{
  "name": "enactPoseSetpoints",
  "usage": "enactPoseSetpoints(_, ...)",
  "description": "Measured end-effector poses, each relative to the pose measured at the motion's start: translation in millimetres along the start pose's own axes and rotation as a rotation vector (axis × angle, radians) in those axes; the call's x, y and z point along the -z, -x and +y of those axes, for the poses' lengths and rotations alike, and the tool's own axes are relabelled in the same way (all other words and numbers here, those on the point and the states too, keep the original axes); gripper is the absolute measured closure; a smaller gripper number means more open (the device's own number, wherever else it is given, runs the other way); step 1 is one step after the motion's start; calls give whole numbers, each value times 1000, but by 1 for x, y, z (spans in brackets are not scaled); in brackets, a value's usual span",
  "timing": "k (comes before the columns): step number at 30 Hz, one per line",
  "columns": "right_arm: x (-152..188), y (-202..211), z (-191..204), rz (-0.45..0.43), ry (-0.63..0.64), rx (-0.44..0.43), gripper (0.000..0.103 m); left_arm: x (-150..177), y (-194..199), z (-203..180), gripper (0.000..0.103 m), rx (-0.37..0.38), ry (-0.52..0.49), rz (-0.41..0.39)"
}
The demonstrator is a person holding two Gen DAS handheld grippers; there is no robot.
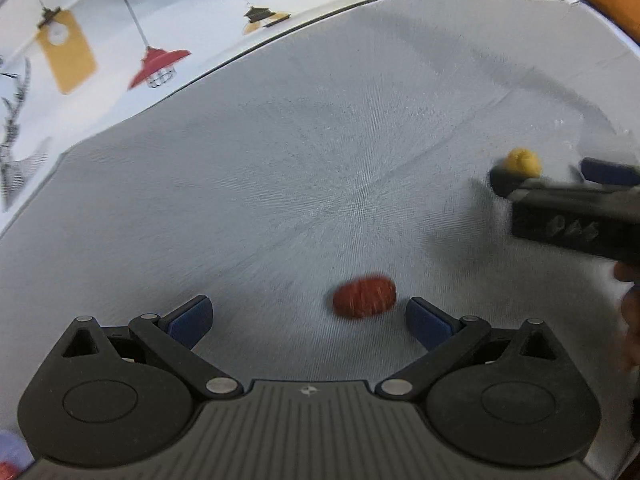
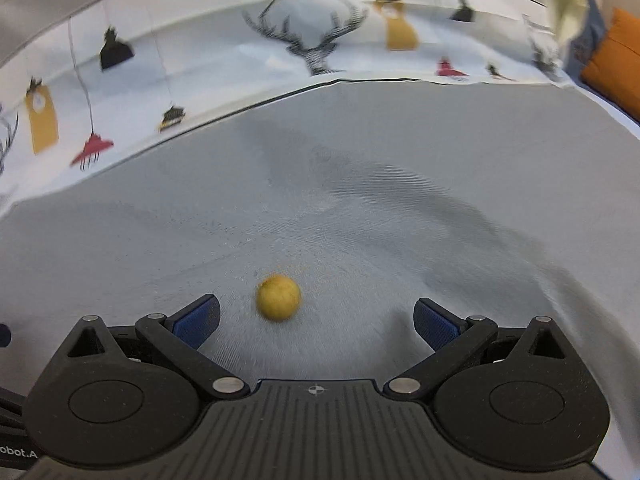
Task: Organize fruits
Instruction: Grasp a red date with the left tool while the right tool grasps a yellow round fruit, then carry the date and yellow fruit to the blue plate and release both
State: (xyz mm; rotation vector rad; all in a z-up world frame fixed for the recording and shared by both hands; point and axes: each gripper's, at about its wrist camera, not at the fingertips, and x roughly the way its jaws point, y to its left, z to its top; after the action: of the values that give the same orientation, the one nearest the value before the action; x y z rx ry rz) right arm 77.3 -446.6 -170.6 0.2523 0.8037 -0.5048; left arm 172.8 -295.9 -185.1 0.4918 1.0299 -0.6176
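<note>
A small red oval fruit (image 1: 365,294) lies on the grey cloth (image 1: 280,184), just ahead of my left gripper (image 1: 308,316), which is open, with the fruit nearer its right finger. A small yellow round fruit (image 2: 279,297) lies on the same cloth (image 2: 400,220) just ahead of my right gripper (image 2: 316,320), which is open, with the fruit nearer its left finger. In the left wrist view the yellow fruit (image 1: 522,162) and the right gripper (image 1: 560,178) show at the right edge. Both views are motion-blurred.
A white cloth printed with lamps, tags and deer (image 1: 100,48) lies beyond the grey cloth's far edge; it also shows in the right wrist view (image 2: 304,36). An orange object (image 2: 616,60) sits at the far right. The grey cloth has folds on the right (image 2: 460,208).
</note>
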Motion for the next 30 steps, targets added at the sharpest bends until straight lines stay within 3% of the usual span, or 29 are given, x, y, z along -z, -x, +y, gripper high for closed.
enactPoseSetpoints(3,10,-8,9,-85,68,24,1,-4,-7,6,0,37,44,-14)
enactPoseSetpoints(7,11,-4,7,-97,56,19,1,-3,-6,7,1,40,43,-26)
enactPoseSetpoints(8,11,-2,9,-94,64,15,10,-2,-3,6,8,46,34,-31)
enactPoseSetpoints(9,10,2,11,-98,73,-4,21,-1,2,5,28,50,30,-35)
enactPoseSetpoints(11,12,14,20,-86,100,-3,78,1,15,2,67,57,14,-54)
enactPoseSetpoints(15,12,22,18,-41,-3,2,78,5,33,1,68,71,25,-56)
enactPoseSetpoints(17,9,38,9,-24,-144,-7,78,10,50,6,68,75,48,-67)
enactPoseSetpoints(21,9,95,7,-93,-258,-45,78,29,102,26,68,71,107,-76)
enactPoseSetpoints(25,18,166,35,-186,-179,-92,78,71,162,48,68,21,142,-62)
enactPoseSetpoints(30,43,255,81,-234,-47,-250,78,135,240,88,68,-81,175,-58)
